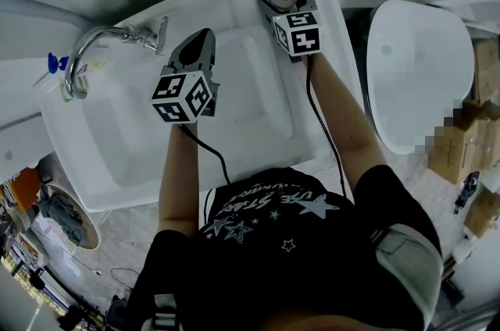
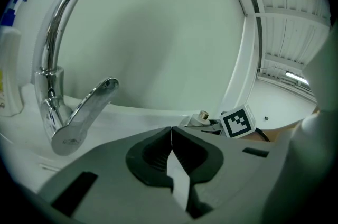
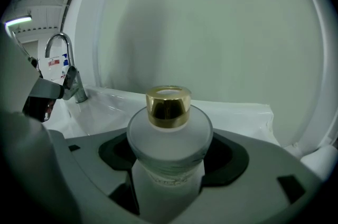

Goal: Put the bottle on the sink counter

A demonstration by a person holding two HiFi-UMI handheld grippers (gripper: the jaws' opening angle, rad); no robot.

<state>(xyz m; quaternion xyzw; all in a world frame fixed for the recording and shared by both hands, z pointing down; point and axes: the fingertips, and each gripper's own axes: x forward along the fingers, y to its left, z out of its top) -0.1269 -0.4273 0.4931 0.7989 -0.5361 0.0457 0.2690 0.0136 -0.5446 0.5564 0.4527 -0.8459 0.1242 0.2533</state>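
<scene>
Chrome faucet [image 1: 98,40] seen at sink's left rear. Left gripper [image 2: 171,132]: jaws pressed together, nothing held, poised over basin [image 1: 266,107]. Bottle [image 3: 169,128]: frosted white glass, rounded shoulder, gold cap, kept upright at right rear corner of sink counter [image 1: 336,25]. Right gripper [image 3: 168,165]: jaws clamped on bottle body. Faint print on bottle, not readable.

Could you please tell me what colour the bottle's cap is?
The cap is shiny gold, clearest in the right gripper view.
</scene>
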